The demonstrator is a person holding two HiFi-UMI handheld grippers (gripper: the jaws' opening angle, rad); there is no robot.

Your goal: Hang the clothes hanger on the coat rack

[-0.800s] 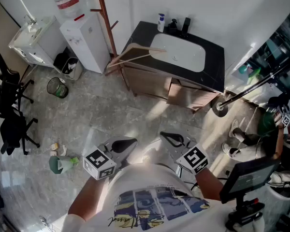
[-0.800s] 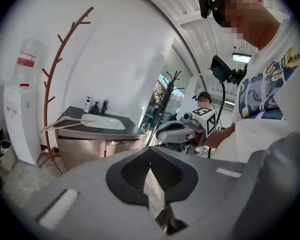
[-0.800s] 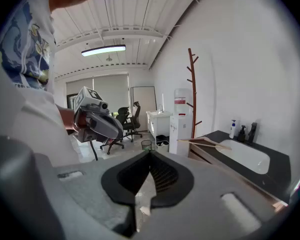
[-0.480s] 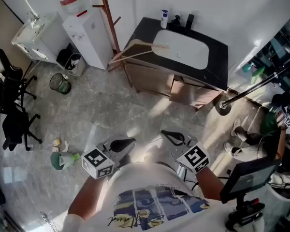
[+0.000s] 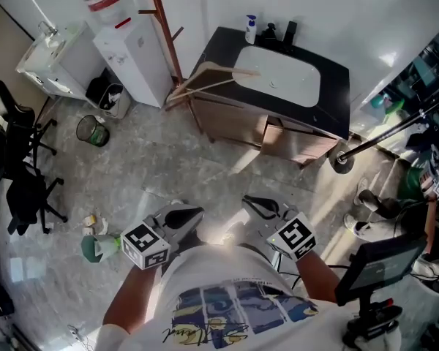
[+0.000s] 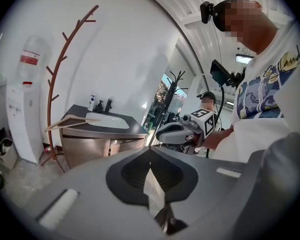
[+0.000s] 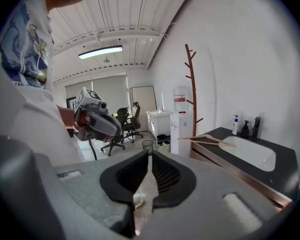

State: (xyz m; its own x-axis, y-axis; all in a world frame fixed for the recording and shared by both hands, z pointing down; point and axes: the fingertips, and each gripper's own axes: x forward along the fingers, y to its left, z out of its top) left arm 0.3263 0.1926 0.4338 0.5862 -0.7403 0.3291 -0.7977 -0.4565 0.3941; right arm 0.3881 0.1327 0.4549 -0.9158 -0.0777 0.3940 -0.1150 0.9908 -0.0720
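A wooden clothes hanger (image 5: 211, 76) lies on the left end of the black sink counter (image 5: 336, 86), its end sticking out over the edge. The brown branch-like coat rack (image 5: 165, 31) stands just left of the counter. My left gripper (image 5: 184, 216) and right gripper (image 5: 257, 206) hang side by side close to my body, far from both, each shut and empty. The left gripper view shows the hanger (image 6: 70, 122), the rack (image 6: 57, 79) and the right gripper (image 6: 176, 132). In the right gripper view, the hanger (image 7: 208, 139) rests beside the rack (image 7: 192, 86).
A white water dispenser (image 5: 129, 58) stands left of the rack, with a wire waste bin (image 5: 93, 130) and black office chairs (image 5: 18, 168) further left. A green object (image 5: 95, 246) lies on the floor by my left. A monitor stand (image 5: 377, 263) and another person (image 5: 424, 196) are at right.
The head view has drifted a little, so the vanity and the rack sit slightly further right. Both grippers stay shut and keep their places.
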